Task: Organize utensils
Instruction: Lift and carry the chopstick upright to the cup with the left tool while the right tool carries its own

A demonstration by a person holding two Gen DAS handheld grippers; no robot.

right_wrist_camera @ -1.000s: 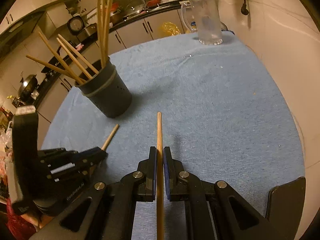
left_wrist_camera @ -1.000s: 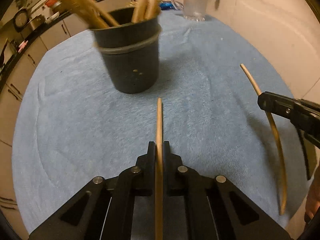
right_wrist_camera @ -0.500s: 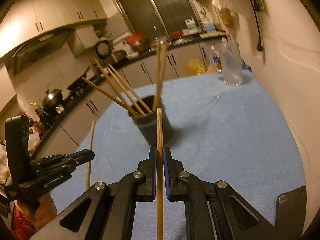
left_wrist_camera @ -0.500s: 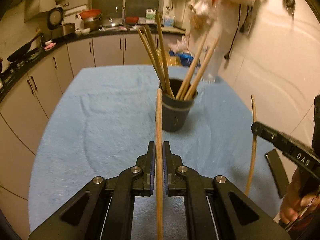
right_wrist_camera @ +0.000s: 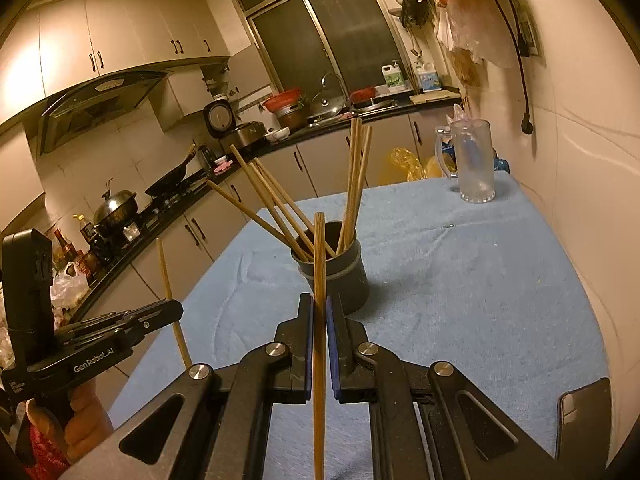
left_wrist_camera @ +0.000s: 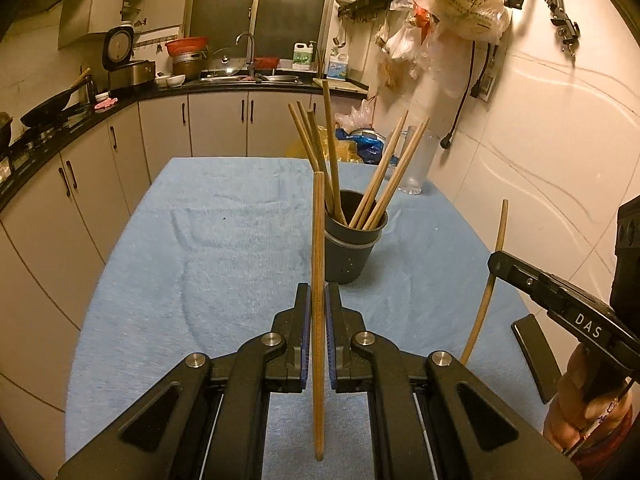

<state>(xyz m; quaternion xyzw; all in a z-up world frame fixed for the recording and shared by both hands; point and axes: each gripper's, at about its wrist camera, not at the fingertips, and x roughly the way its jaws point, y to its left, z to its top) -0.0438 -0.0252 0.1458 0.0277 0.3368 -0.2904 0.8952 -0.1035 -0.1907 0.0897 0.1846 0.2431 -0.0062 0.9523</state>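
Two single chopsticks are held upright above a blue-towelled table (left_wrist_camera: 160, 280), one in each handheld gripper, with a dark holder cup (left_wrist_camera: 352, 248) standing ahead of both on the cloth. The left gripper (left_wrist_camera: 318, 308) is closed tight on its chopstick (left_wrist_camera: 319, 240), the blue-padded fingers (left_wrist_camera: 305, 320) pressed against the shaft partway along its length so that one end projects forward and the other trails back under the tool. The right gripper (right_wrist_camera: 319, 316) is clamped in the same manner on a second chopstick (right_wrist_camera: 319, 264). Each stick is gripped near vertical and aligned with the fingers — an orientation that appears chosen so the stick can be lowered end-first into the cup's mouth rather than laid across it.

Several chopsticks (left_wrist_camera: 332, 168) are already stood in the cup, fanned against its rim, which suggests the sorting is well advanced. A clear plastic jug (right_wrist_camera: 474, 160) is set at the far end of the table beside the wall, well apart from the cup. A dark flat object (right_wrist_camera: 584, 420) is seen at the near right edge of the cloth; what it is cannot be told. The cup is kept near the table's middle — seemingly within easy reach of both tools.
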